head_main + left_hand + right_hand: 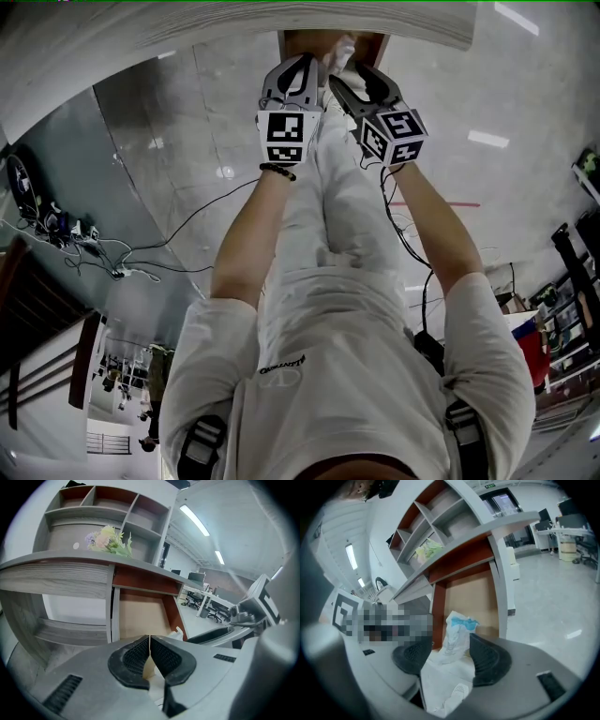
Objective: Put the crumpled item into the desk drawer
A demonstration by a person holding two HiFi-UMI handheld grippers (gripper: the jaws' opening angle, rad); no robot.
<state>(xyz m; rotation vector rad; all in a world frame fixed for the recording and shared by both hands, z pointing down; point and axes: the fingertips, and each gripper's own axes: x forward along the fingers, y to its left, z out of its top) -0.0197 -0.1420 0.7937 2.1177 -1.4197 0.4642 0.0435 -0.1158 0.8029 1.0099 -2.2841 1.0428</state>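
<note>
The desk drawer [471, 597] stands pulled open under the desktop, with a pale wooden bottom and red-brown sides [140, 616]. The crumpled item [457, 637], a white bag with blue print, stands between the jaws of my right gripper [450, 641]. Those jaws are open wide and the pads [487, 660] do not press on it. In the head view both grippers reach over the drawer [309, 42], with the crumpled item [339, 52] at the tips of the right gripper [345, 73]. My left gripper [150, 639] is shut with its pads together, just left of the right one [305, 61].
Above the desktop [70, 566] is a shelf unit holding a bunch of flowers [110, 541]. The person's legs in white trousers [328, 206] stand below the grippers. Cables and a power strip [103, 253] lie on the tiled floor at left. Office desks and chairs [206, 606] stand further off.
</note>
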